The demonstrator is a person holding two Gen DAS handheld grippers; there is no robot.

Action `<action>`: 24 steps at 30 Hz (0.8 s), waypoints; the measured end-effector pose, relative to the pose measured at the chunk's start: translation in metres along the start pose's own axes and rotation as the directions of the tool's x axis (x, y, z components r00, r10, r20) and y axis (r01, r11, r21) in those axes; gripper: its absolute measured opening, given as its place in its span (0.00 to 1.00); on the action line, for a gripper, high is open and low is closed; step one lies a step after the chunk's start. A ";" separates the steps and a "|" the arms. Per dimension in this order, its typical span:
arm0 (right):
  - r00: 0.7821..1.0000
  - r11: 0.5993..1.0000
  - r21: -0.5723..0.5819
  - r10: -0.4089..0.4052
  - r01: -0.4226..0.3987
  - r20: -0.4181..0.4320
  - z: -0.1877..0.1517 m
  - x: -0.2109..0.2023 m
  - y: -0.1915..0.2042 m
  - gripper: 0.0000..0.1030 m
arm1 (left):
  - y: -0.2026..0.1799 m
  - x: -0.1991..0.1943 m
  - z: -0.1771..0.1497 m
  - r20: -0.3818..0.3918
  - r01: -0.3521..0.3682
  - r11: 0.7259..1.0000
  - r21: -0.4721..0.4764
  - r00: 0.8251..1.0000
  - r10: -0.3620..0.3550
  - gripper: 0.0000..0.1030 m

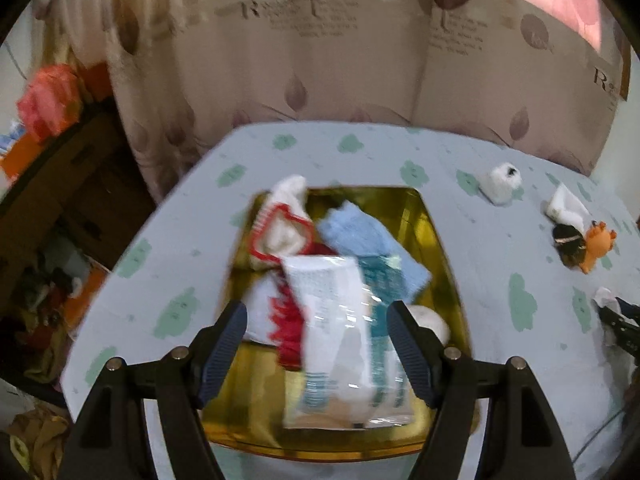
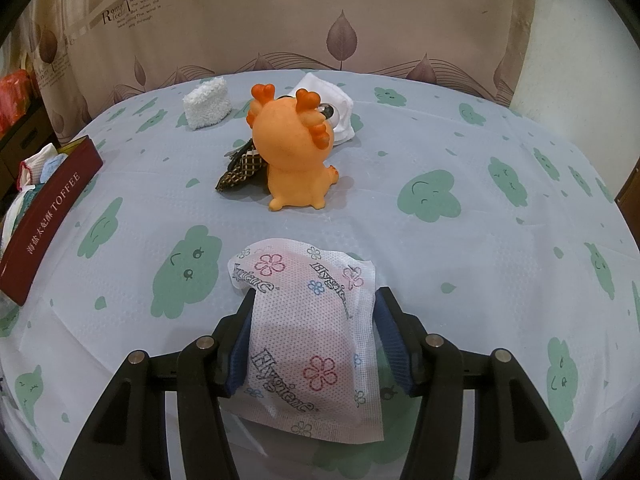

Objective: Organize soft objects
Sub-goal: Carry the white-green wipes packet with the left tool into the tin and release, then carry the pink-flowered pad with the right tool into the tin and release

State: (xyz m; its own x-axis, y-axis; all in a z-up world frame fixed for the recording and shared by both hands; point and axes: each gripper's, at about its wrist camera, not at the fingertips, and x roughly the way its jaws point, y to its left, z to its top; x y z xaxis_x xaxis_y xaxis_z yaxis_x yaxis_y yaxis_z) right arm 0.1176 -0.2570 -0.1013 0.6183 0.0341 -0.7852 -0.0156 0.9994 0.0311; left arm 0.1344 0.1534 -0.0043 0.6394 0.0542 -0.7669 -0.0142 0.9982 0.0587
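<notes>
1. Curtains printed with brown leaves hang behind a table [image 1: 500, 248] under a pale cloth dotted with green clouds; from the left wrist view, the left gripper [image 1: 318, 344] hangs above a gold-lined tin [image 1: 436, 240].
2. Its jaws stand wide apart with nothing pressed between them. Directly below and ahead of them lie a white tissue pack [image 1: 336, 320], a blue cloth [image 1: 360, 240] and a red-trimmed white cloth [image 1: 280, 232], piled together, so the tin looks to be the collecting place.
3. Far off to its right sit a white fluffy roll [image 1: 500, 184] and an orange toy [image 1: 596, 248], not yet gathered.
4. From the right wrist view, the right gripper [image 2: 312, 328] is clamped on a flower-printed packet [image 2: 312, 328], both pads pressing its sides, presumably for carrying.
5. Ahead of it stands that orange toy [image 2: 292, 152]; the tin [image 2: 52, 216], dark red outside, sits off to its left.
</notes>
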 end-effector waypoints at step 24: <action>0.999 0.999 0.009 -0.039 0.039 0.008 0.006 -0.014 0.016 0.20 | 0.098 0.002 -0.033 0.038 -0.108 0.980 -0.166 0.992 0.116 0.72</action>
State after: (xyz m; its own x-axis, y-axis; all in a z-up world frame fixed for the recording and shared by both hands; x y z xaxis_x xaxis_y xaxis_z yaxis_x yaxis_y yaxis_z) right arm 0.1130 -0.2413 -0.0862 0.6243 -0.0050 -0.7811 0.0156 0.9999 0.0061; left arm 0.1093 0.2521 -0.0214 0.6624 0.1687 -0.7299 -0.2110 0.9769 0.0344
